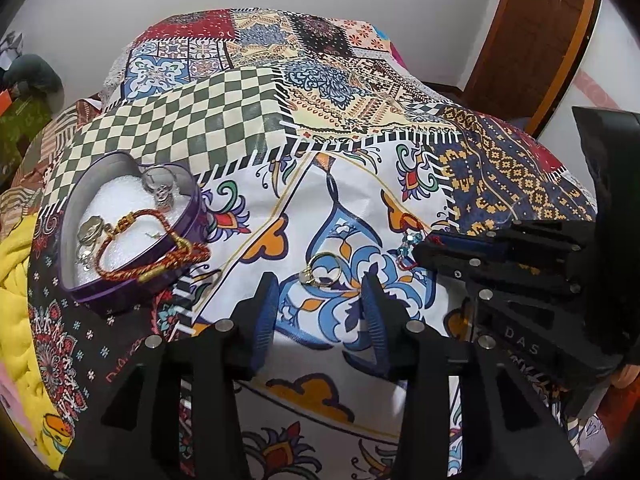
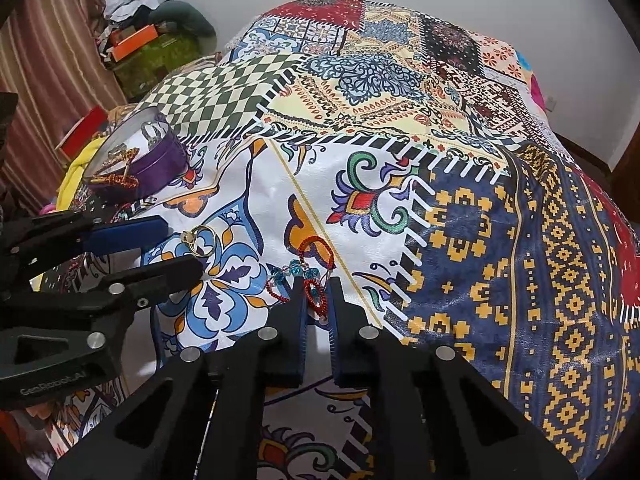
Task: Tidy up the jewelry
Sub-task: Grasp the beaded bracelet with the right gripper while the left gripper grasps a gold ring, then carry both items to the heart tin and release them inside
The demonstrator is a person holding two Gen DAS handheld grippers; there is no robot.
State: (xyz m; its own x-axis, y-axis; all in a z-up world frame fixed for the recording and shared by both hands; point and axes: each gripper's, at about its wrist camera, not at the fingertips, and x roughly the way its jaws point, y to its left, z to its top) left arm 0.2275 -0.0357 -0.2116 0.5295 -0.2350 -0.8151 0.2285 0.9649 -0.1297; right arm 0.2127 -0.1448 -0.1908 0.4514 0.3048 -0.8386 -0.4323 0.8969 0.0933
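A gold ring [image 1: 320,274] lies on the patchwork bedspread [image 1: 360,208]. My left gripper [image 1: 318,286] stands open around it, one finger on each side, pads not touching it. A red beaded bracelet with blue crystals [image 2: 316,264] lies to the right, and my right gripper [image 2: 317,294] is shut on its near loop. The purple heart-shaped tin [image 1: 132,284] sits at the left with a white foam lining. It holds silver pieces, and a red-gold cord bracelet [image 1: 152,260] hangs over its rim. The right wrist view also shows the ring [image 2: 202,240], the left gripper [image 2: 180,246] and the tin [image 2: 160,160].
A yellow blanket [image 1: 16,288] lies bunched at the bed's left edge. Boxes and bags [image 2: 140,48] pile up by a striped curtain [image 2: 48,64] beyond the tin. A wooden door [image 1: 540,40] stands at the far right. The bedspread stretches on past the jewelry.
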